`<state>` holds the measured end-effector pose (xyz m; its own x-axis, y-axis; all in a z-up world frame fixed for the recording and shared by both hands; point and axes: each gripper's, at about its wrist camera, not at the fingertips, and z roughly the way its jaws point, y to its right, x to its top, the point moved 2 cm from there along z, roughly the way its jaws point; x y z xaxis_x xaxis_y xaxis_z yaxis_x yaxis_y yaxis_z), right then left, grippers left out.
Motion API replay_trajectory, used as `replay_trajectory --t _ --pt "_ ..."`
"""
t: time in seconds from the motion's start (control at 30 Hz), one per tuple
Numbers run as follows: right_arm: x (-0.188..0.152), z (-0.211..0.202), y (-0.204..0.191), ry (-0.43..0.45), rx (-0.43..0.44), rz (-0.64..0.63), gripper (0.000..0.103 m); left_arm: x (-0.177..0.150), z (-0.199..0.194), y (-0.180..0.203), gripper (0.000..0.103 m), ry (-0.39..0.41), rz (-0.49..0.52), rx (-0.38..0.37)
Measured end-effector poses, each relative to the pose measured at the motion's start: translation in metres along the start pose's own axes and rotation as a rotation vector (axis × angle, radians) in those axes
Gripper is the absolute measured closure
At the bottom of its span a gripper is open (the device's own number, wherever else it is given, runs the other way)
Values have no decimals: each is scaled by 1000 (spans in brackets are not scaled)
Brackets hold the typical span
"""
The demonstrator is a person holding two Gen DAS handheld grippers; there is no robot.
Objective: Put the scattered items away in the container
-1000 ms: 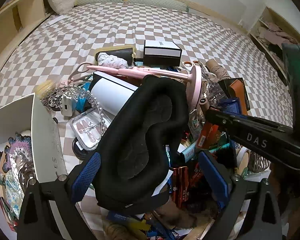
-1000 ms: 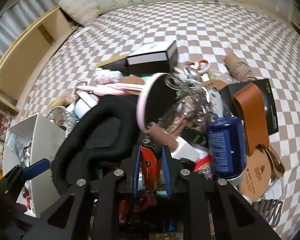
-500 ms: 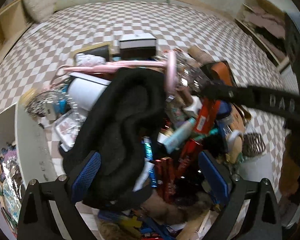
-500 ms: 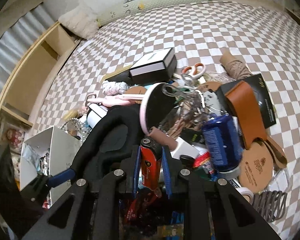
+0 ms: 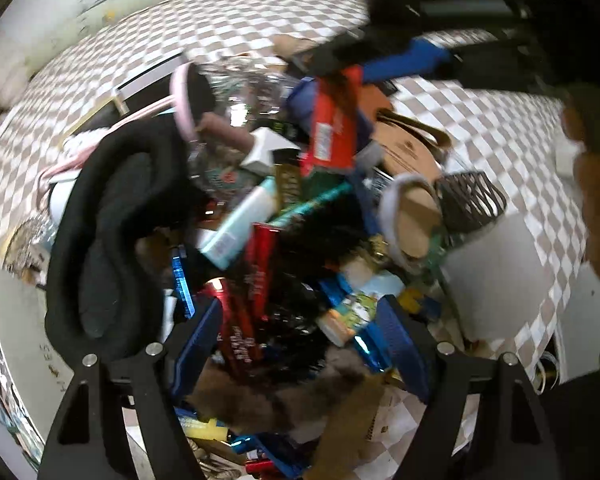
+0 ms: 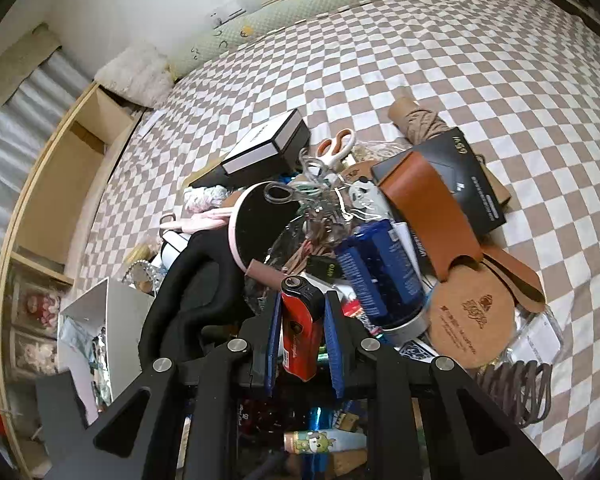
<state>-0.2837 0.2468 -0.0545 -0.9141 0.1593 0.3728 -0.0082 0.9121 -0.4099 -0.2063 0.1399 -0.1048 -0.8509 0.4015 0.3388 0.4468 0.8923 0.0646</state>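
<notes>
Right wrist view: right claw (image 6: pixel 302 332) pinches a red lighter (image 6: pixel 300 330) upright, lifted clear of the heap, likely for carrying to the white container (image 6: pixel 100 320).
Container place: left of the heap on the checkered bed (image 6: pixel 480 60), some items already inside.
Left claw (image 5: pixel 300 344): jaws spread over the heap beside the black eye mask (image 5: pixel 112 232), nothing pressed between them, having just been closing.
Change: a second ago the mask lay between the left claw's fingers; now it sits off to their left.
</notes>
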Motion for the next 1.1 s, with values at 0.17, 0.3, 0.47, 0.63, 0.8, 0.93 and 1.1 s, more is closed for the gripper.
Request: replay_trajectory --t 0.17,0.3,0.47,0.63,0.8,0.93,1.1 --pt "1 -7 8 7 12 26 81 3 5 10 24 -1 -30 -56" --pt "2 -10 13 10 22 42 81 12 15 7 50 -32 -151 -164" --pt "2 -12 17 11 33 59 81 21 24 12 51 -48 -205 -205" --pt "4 -14 20 15 43 70 81 30 27 17 51 -35 -238 -243" --pt "5 -15 24 18 46 88 81 36 36 19 65 -45 -255 -234" --pt "6 -15 30 17 43 105 81 40 42 19 74 -52 -263 -233" --pt "6 -17 37 17 39 120 81 40 50 21 84 -80 -250 -222"
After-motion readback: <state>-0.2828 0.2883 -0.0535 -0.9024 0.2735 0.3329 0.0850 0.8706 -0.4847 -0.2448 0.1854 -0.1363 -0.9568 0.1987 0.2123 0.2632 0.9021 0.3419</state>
